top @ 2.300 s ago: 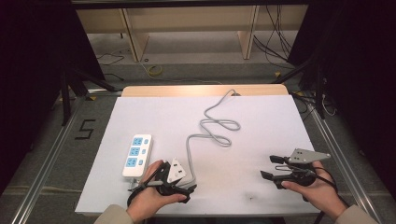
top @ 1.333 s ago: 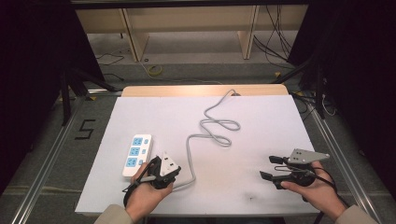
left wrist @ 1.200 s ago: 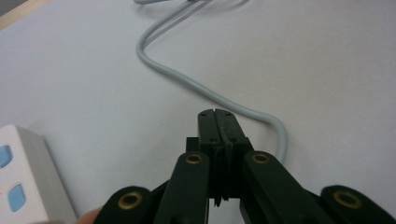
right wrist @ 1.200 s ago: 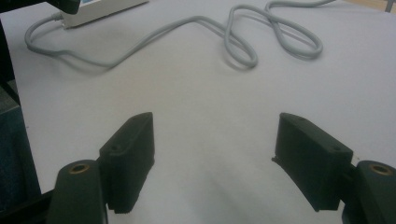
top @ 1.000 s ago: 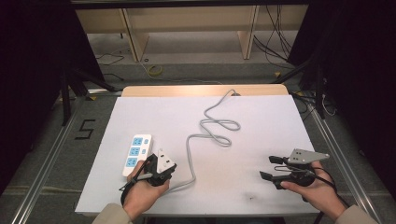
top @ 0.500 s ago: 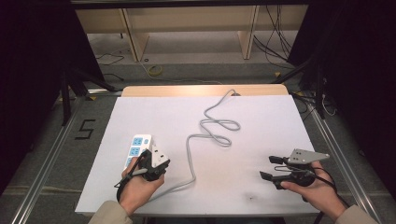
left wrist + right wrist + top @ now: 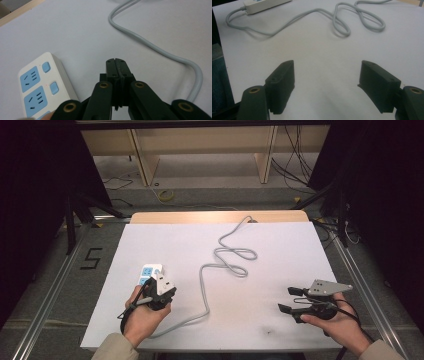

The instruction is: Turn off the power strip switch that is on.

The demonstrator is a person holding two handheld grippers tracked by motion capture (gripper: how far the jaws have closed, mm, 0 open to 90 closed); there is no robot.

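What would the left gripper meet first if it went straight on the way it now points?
Probably only the bare white table top: the left gripper, jaws shut, points past the power strip on one side and the grey cable on the other. Depth is unclear.

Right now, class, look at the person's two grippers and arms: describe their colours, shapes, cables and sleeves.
Both grippers are black, each with two flat, blocky jaws on hinged links fixed by brass-coloured rivets. The right gripper carries a grey three-cornered plate on top; the left gripper has a pale plate there too. A thin black cable loops from each. Both sleeves are beige or tan, seen at the cuffs.
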